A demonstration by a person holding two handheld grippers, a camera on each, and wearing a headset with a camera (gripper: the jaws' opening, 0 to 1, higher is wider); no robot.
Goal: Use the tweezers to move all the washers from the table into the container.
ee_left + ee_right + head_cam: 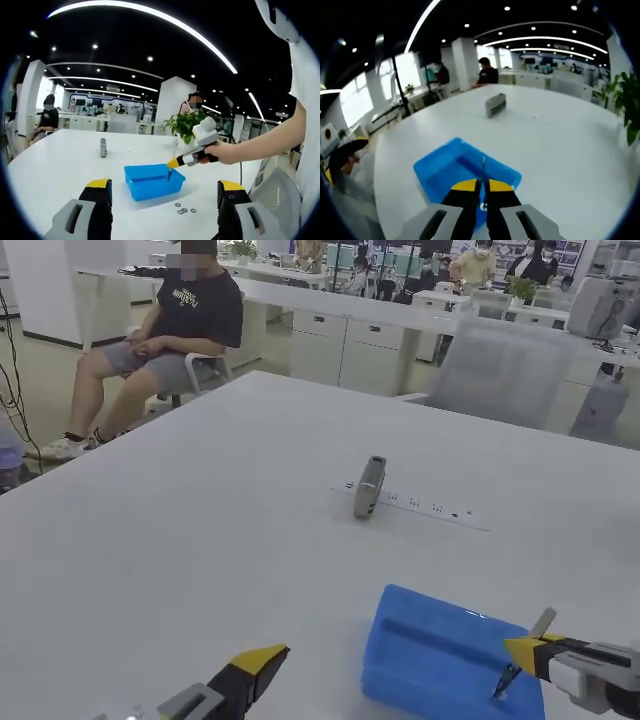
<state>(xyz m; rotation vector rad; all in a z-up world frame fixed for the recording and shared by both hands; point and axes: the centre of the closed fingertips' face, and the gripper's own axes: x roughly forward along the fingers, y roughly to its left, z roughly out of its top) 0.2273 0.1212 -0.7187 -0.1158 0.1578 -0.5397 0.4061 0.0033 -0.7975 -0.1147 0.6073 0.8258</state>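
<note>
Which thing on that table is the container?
Look at the big white table, at its near edge. The container sits there under the tweezers held by the right gripper. It is the only bright blue thing; the grey block farther off is small and dull.

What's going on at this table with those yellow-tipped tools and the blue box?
A person is working with a handheld gripper in each hand. The right gripper is clamped on a pair of tweezers, whose tip hangs over the blue container. The left gripper is open and holds nothing. A few washers lie on the white table beside the container, not yet moved in. Whether the tweezers carry a washer is too small to tell.
</note>
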